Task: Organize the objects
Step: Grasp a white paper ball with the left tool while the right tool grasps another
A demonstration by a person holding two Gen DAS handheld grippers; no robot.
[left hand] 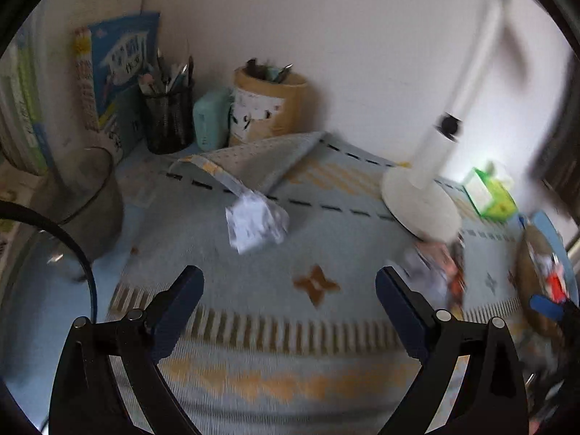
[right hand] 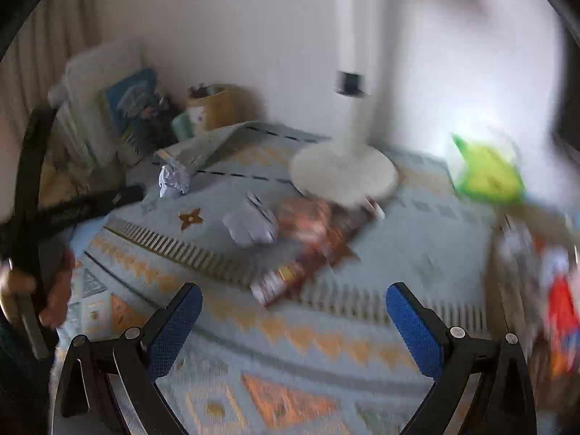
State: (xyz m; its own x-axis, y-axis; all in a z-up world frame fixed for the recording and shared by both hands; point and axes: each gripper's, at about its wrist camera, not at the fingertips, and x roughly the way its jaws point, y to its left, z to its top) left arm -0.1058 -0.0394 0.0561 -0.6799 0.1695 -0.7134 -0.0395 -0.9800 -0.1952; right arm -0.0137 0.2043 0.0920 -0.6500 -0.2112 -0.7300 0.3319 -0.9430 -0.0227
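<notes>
- Your left gripper [left hand: 290,282] is spread wide, nothing between its dark blue pads, hanging over the pale blue patterned tablecloth [left hand: 326,369].
- Your right gripper [right hand: 293,302] is wide too, empty, blue pads [right hand: 174,330] apart.
- Landmark: the white round-based desk lamp [right hand: 344,174].
- Crumpled white paper ball [left hand: 255,224] lies on the cloth, left of the lamp base, well apart from it.
- Second crumpled white paper [right hand: 250,223] sits in front of the lamp base, touching a red-brown snack wrapper [right hand: 308,246]; blurred.
- Green tissue pack [right hand: 487,174] sits right of the lamp.
- Black mesh pen holder [left hand: 166,116] stands far left of the lamp, by the wall.
</notes>
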